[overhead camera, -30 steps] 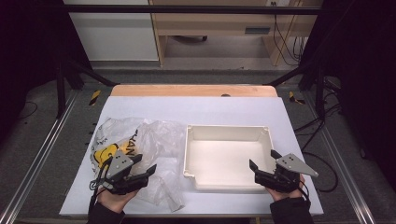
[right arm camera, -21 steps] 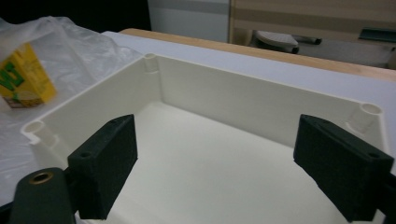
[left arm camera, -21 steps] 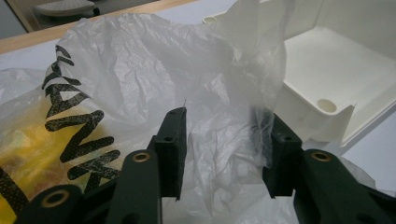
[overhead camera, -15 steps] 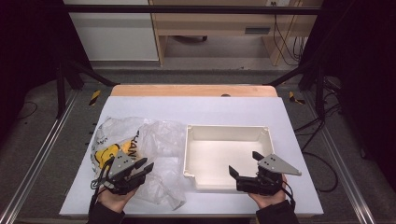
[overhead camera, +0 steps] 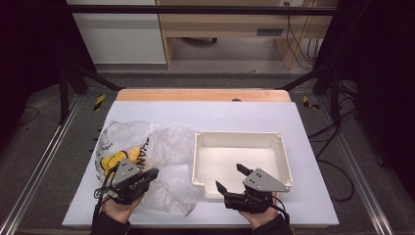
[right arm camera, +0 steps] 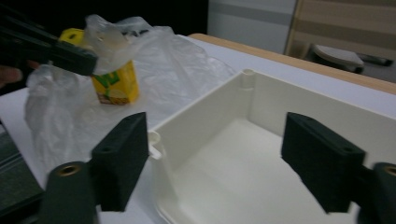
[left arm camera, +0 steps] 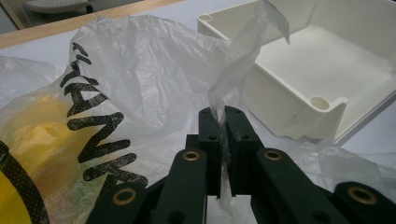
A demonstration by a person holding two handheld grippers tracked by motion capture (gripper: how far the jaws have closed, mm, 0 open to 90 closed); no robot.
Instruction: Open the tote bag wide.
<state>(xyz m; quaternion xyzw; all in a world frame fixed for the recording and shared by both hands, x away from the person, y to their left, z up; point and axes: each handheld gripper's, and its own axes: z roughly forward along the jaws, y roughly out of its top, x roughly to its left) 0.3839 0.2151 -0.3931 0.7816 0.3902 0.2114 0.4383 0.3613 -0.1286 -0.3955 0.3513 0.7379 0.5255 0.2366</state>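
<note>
Left gripper has just clamped the plastic bag; right gripper slides in toward it, jaws apart.

High view: the left gripper (overhead camera: 147,177), near the table's (overhead camera: 205,112) front-left corner, has shut since a second ago on the plastic bag (overhead camera: 161,147). The right gripper (overhead camera: 230,178) has moved left along the white tray's (overhead camera: 281,147) front wall, its jaws just narrowing a little, nothing between them.
Left gripper view: the jaws pinch a twisted fold of bag.
Right gripper view: jaws wide over the tray's corner; a yellow carton (right arm camera: 116,86) sits in the bag beyond. The bag now looks anchored for opening.
</note>
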